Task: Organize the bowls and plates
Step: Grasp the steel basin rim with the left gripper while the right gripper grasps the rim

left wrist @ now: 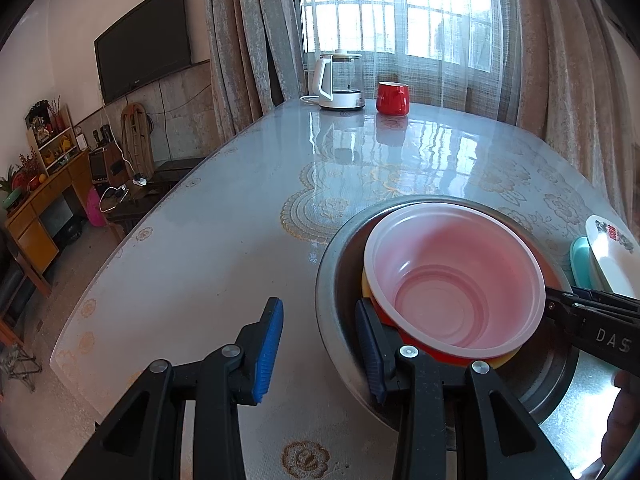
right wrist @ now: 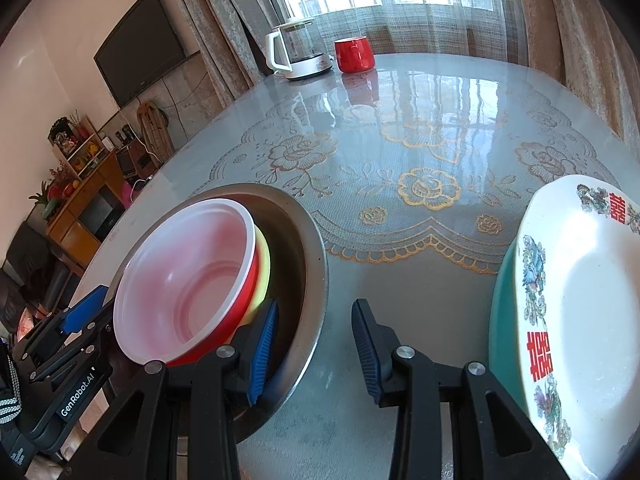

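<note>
A steel basin sits on the table and holds a red bowl with a pale inside, nested in a yellow bowl. My left gripper is open astride the basin's near-left rim, one finger inside and one outside, and its blue pads show past the bowls. My right gripper is open astride the opposite rim, and its fingers reach in beside the red bowl. A white patterned plate lies on a teal plate to the right.
A white kettle and a red mug stand at the table's far end by the curtained window. The glossy table has its edge on the left, with floor and furniture beyond. A hand shows at the right.
</note>
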The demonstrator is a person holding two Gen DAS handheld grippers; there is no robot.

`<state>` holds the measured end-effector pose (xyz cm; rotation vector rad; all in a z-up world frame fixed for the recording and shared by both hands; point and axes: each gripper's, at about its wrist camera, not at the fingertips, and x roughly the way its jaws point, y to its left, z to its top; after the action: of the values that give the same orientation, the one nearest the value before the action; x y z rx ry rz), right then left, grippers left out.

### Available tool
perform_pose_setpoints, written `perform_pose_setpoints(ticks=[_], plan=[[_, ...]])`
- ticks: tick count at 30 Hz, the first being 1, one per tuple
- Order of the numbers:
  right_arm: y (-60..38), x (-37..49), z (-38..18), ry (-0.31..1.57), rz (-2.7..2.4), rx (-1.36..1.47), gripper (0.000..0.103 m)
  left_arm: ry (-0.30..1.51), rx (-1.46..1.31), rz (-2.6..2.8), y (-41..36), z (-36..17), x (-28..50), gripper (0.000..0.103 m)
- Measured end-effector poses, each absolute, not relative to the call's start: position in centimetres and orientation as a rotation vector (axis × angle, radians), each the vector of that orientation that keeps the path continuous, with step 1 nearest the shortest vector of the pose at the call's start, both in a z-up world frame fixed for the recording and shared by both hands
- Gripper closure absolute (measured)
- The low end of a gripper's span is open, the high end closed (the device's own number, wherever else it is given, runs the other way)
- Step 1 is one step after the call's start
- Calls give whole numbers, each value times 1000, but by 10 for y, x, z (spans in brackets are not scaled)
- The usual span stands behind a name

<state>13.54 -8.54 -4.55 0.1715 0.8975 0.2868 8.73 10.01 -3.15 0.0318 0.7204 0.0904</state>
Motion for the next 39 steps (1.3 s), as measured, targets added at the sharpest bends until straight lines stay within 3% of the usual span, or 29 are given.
perform_pose_setpoints(ticks=[19,39], plan=[[-83,137,-48,925,283,175,67,711,-133,-58,118,-32,84,75],[-79,133,-51,965,304,173,67,723,-83,-46,110,-28,68,76]])
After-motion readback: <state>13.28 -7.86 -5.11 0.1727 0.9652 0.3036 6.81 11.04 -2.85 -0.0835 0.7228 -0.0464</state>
